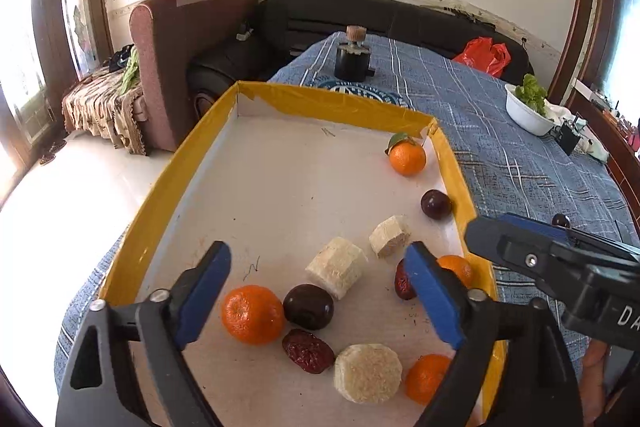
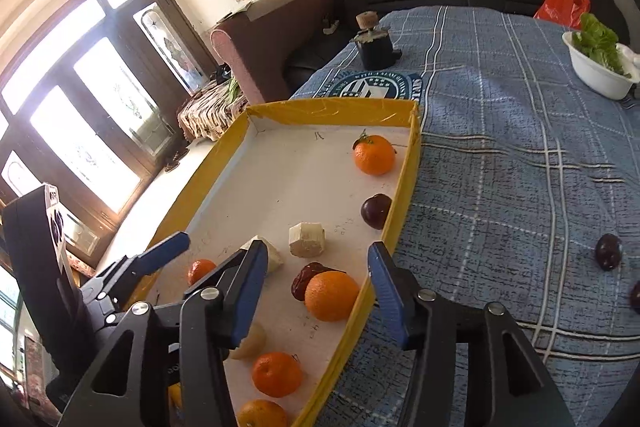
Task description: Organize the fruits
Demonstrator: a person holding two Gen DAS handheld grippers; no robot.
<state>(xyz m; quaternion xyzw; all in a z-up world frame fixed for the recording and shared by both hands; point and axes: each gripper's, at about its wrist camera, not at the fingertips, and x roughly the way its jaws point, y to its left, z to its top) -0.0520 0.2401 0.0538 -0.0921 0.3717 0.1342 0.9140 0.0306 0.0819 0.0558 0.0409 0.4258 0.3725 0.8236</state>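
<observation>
Yellow-rimmed white cardboard tray point(image 2: 400, 203) holds the oranges, plums, dates | left gripper point(image 1: 320, 291) wide open, empty | right gripper point(image 2: 320, 287) part open, empty | dark round plum point(image 2: 608, 251) lies on blue checked cloth point(image 2: 500, 155); approach low, close gently.

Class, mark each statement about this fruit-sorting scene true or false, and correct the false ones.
1. The tray has a yellow rim. True.
2. A leafy orange lies near the tray's far corner. True.
3. The left gripper grips an orange. False: its jaws are open, holding nothing.
4. Every dark plum is in the tray. False: one plum lies on the blue cloth.
5. The white bowl holds oranges. False: leafy greens.
</observation>
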